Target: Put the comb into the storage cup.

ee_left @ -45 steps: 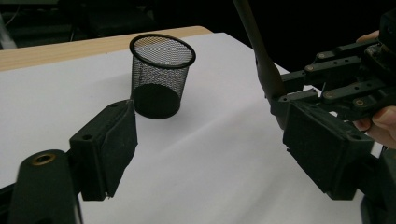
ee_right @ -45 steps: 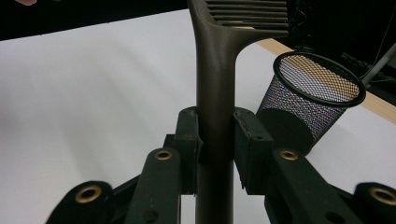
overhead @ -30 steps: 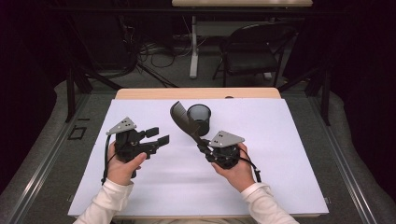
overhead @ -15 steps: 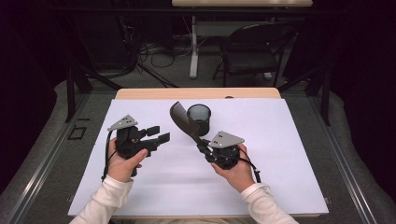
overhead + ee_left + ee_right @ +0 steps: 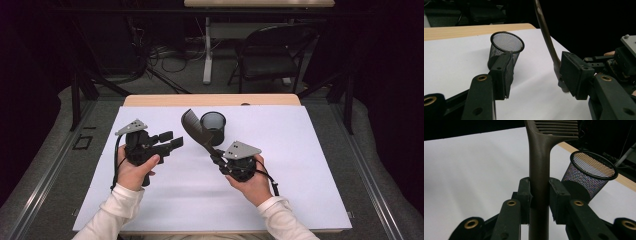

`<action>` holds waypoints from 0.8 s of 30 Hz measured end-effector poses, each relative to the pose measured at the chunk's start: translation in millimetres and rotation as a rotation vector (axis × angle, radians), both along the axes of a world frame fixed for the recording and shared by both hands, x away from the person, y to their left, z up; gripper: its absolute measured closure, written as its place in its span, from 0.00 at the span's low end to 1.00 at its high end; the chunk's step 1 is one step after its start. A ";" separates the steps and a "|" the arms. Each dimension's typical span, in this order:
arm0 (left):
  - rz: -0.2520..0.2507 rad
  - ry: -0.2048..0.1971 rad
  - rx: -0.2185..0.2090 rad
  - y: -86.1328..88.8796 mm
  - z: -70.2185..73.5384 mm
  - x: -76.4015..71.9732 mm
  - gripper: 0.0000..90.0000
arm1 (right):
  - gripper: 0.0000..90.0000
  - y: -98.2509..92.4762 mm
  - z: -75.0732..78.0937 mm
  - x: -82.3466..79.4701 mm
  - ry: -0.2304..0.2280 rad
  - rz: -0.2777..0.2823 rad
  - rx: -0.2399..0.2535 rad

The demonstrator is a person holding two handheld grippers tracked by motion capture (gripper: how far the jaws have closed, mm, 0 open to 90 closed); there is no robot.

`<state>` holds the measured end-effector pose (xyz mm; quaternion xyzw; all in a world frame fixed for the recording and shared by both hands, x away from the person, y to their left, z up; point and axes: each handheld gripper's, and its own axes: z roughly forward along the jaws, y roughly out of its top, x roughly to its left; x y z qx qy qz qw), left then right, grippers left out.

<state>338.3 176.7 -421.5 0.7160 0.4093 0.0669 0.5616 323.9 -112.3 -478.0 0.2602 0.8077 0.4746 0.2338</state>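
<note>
Right claw (image 5: 212, 152) is clamped on the comb (image 5: 196, 128): in the right gripper view both pads pinch the handle (image 5: 539, 187), teeth end up and away. Comb is lifted off the counter (image 5: 300, 165), tilted, head just left of the cup (image 5: 213, 126) and about level with its rim in the high view.

Left claw (image 5: 172, 140) is released, nothing between the pads. Jaws have just been closing somewhat, but onto air. It hangs well left of the cup, pointing toward it. In the left gripper view the cup (image 5: 505, 50) sits beyond its left jaw and the comb handle (image 5: 549, 42) passes near its right pad (image 5: 575, 75), apparently behind it. No contact that I can make out.

Cup is mesh, black, upright on the white sheet, near the far edge of the counter. Looks empty: mesh shows through the mouth in the right gripper view (image 5: 591, 172).

Progress, my read:
- done: comb picked, grip looks solid, carried up beside the cup
- left: swing comb over the cup mouth, tip it near vertical, lower in, release
- left claw role unclear; may steady the cup, since a light mesh cup could tip when the comb drops in

Roughly halfway. Insertion not started.
</note>
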 end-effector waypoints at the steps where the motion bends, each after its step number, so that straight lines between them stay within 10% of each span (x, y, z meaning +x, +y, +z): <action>1: -0.004 0.001 0.001 -0.2 0.2 0.4 0.50 | 0.81 0.1 0.0 -0.1 0.000 -0.001 -0.002; 24: -0.015 0.055 -0.001 -13.3 7.5 10.6 0.57 | 0.81 1.9 -0.5 -1.3 -0.002 0.004 0.000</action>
